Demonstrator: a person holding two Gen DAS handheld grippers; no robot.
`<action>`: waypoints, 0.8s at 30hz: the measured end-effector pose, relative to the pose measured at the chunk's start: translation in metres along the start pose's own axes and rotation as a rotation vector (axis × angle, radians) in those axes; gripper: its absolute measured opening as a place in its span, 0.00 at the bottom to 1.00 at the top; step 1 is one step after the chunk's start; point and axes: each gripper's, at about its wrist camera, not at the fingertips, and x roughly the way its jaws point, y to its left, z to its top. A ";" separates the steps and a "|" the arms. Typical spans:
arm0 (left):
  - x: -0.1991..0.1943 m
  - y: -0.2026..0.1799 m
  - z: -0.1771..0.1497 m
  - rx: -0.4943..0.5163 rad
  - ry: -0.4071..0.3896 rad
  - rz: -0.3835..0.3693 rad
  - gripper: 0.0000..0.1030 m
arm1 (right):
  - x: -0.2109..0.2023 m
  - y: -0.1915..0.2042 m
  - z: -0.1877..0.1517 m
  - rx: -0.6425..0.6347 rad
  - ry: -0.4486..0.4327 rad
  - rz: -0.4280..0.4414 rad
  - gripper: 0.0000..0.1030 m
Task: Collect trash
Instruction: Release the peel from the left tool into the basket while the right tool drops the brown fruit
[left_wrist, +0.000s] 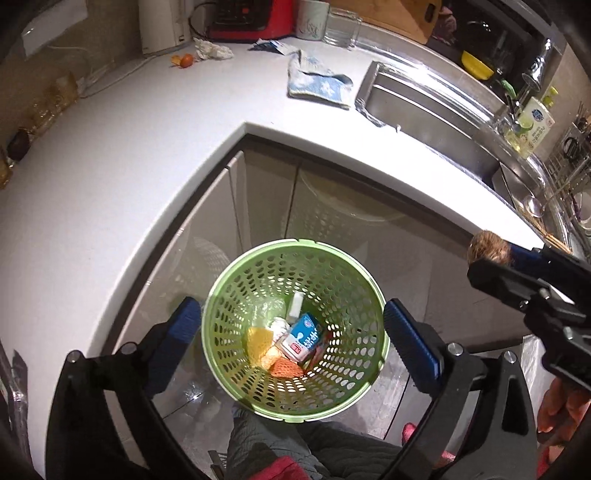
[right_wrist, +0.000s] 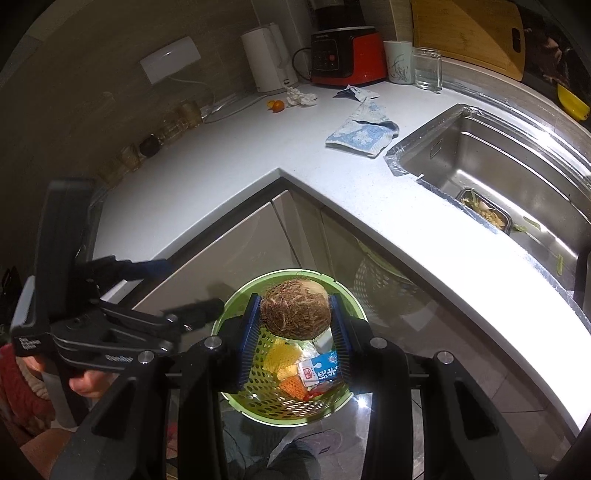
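fibrous brown husk, round and coconut-like, is pinched between the blue pads of the right hand-held gripper, directly over the green perforated bin. it looks stiff, rough and fairly heavy, so a grip across its widest part suits it. the left hand-held gripper is spread wide and empty, its pads either side of the bin's rim. a milk carton lies inside. far back on the worktop, well apart, crumpled tissue and orange peel remain.
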 end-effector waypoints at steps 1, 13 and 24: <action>-0.006 0.006 0.002 -0.013 -0.014 0.013 0.92 | 0.004 0.002 0.000 -0.005 0.007 0.005 0.37; -0.041 0.063 0.014 -0.122 -0.088 0.106 0.92 | 0.052 0.026 -0.010 -0.050 0.106 0.037 0.90; -0.054 0.078 0.048 -0.091 -0.136 0.109 0.92 | 0.046 0.021 0.031 -0.025 0.066 -0.010 0.98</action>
